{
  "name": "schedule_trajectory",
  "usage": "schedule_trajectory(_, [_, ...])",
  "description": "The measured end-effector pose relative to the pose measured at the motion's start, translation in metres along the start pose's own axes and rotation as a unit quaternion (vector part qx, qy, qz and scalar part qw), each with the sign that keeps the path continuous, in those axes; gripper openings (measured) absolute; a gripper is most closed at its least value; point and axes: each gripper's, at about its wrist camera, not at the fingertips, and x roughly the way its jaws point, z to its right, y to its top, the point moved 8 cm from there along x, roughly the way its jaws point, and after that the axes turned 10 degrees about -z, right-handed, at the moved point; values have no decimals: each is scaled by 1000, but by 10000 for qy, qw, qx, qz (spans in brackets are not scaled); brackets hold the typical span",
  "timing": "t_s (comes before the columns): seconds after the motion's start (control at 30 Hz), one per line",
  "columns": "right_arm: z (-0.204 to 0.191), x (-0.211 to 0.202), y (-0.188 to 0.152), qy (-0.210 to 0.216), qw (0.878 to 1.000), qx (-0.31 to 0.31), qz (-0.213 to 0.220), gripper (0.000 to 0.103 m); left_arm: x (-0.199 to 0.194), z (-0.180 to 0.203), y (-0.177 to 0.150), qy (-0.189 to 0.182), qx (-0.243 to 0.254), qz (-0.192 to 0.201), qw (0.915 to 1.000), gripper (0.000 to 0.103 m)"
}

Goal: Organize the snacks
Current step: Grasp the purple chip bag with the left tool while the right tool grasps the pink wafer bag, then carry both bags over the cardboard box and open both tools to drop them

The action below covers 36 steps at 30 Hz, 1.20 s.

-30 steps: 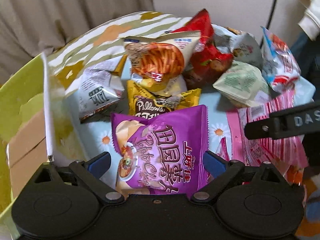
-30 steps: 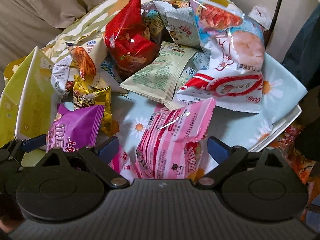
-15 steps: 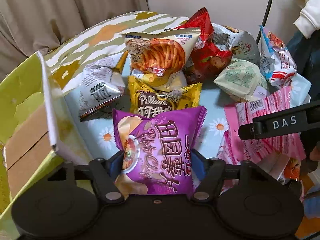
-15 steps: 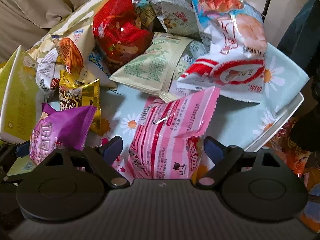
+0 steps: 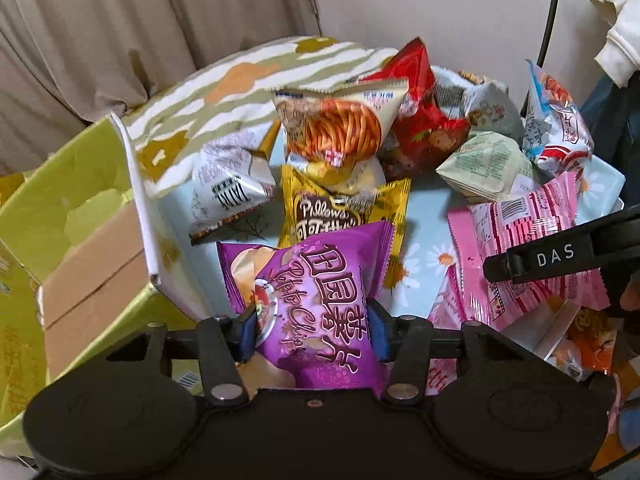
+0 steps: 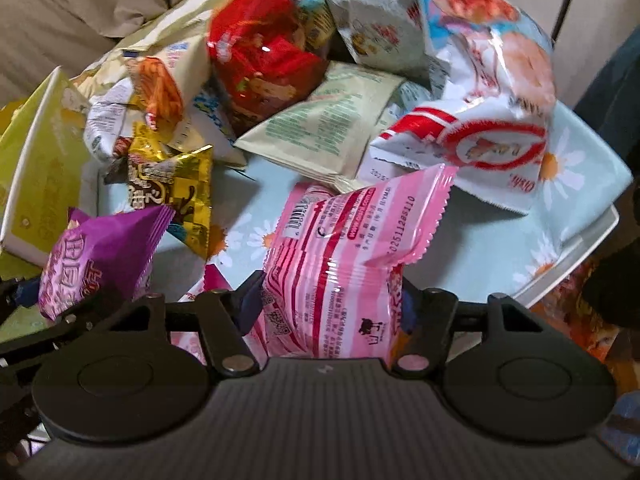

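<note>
My left gripper (image 5: 312,330) is closing its jaws on a purple potato-chip bag (image 5: 316,292), and the blue pads (image 5: 376,330) press into both of its sides. That purple bag (image 6: 96,256) also shows at the left of the right wrist view. My right gripper (image 6: 330,308) is closing on a pink striped snack bag (image 6: 344,264), squeezing it from both sides. The same pink bag (image 5: 532,240) lies right of the purple one, with part of the right gripper across it. Both bags sit at the near edge of a daisy-print tray (image 6: 576,248).
Behind lie a gold Pillows bag (image 5: 340,208), an orange-stick bag (image 5: 340,128), a red bag (image 6: 260,64), a pale green bag (image 6: 332,128) and a large white-red shrimp bag (image 6: 488,120). A yellow-green cardboard box (image 5: 68,208) stands open at the left. Curtains and a wall close the back.
Both grippers went from wide open to pressed on their bags. The left one shut first and the purple bag moved slightly; the right one shut in the last half second.
</note>
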Motion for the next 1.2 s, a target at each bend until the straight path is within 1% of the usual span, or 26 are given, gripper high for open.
schedule_trajectory(0.13, [0,-17,1,200,9996,-118,143,78,-18,2,3,116,-107,143,9998,57])
schedule_trajectory(0.27, [-8,-39,5,381,9981,-429,234,77,-44,1,7,266,-302,364,9985,57])
schedule_trajectory(0.37, [-17,-57,7,502,9956,-694,383,77,-65,-7,11,366,-569,516,9964,57])
schedule_trajectory(0.5, [-37,-81,16,667,9891,-1154,630,77,-93,-25,15,598,-945,734,9910,57])
schedule_trajectory(0.6, [-61,-97,25,816,9809,-1562,824,77,-112,-46,15,734,-1311,841,9851,57])
schedule_trajectory(0.8, [-112,-123,39,1183,9604,-2280,1078,78,-138,-99,13,1151,-1900,1009,9698,57])
schedule_trajectory(0.97, [-161,-128,53,1334,9489,-2632,1119,78,-147,-146,12,1451,-2152,1045,9601,57])
schedule_trajectory(1.07, [-192,-127,61,1429,9429,-2797,1105,78,-149,-178,10,1498,-2294,1067,9558,57])
schedule_trajectory(1.2, [-233,-122,73,1438,9384,-2929,1140,78,-135,-217,17,1424,-2386,978,9556,57])
